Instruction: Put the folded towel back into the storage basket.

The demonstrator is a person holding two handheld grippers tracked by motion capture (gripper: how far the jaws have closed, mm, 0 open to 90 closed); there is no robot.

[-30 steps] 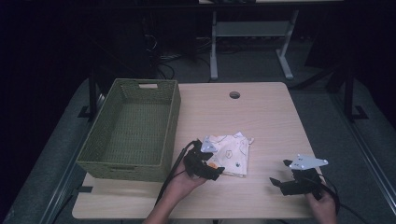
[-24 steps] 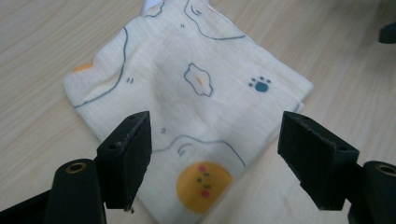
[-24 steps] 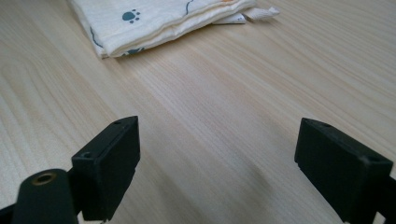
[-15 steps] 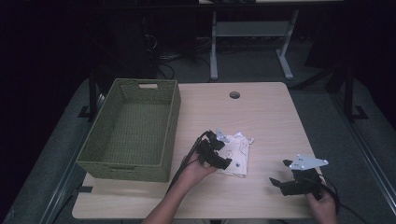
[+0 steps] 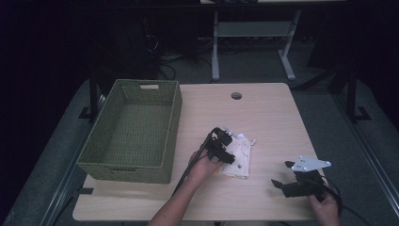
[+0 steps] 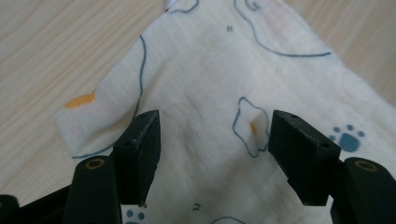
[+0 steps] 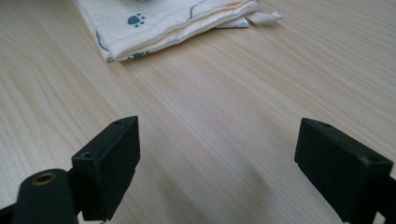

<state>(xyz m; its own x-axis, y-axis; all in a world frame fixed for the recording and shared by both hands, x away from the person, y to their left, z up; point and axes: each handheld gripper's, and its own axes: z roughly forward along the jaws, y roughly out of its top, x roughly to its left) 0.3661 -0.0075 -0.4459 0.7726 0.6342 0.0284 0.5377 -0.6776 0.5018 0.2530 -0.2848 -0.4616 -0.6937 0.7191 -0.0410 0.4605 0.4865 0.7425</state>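
Note:
A folded cream cloth (image 5: 241, 157) printed with blue outlines and paw marks lies on the wooden table (image 5: 263, 113), right of the basket. My left gripper (image 5: 225, 149) points down onto the cloth's left part. In the left gripper view its jaws (image 6: 212, 135) stand apart over the flat cloth (image 6: 205, 79); they have just been closing, and no fold is pinched between them. My right gripper (image 5: 281, 173) rests near the table's front right, open, aimed at the cloth. In the right gripper view (image 7: 219, 154) bare wood lies between the jaws, with the cloth (image 7: 159, 21) farther off.
A green woven basket (image 5: 124, 172) stands on the left half of the table, nothing in it. A round cable hole (image 5: 236, 96) sits near the far edge. Desk legs and cables stand on the dark floor behind.
My left gripper has moved right and away from the person, from the cloth's left edge to over the cloth, and dropped a little. The right gripper has stayed put.

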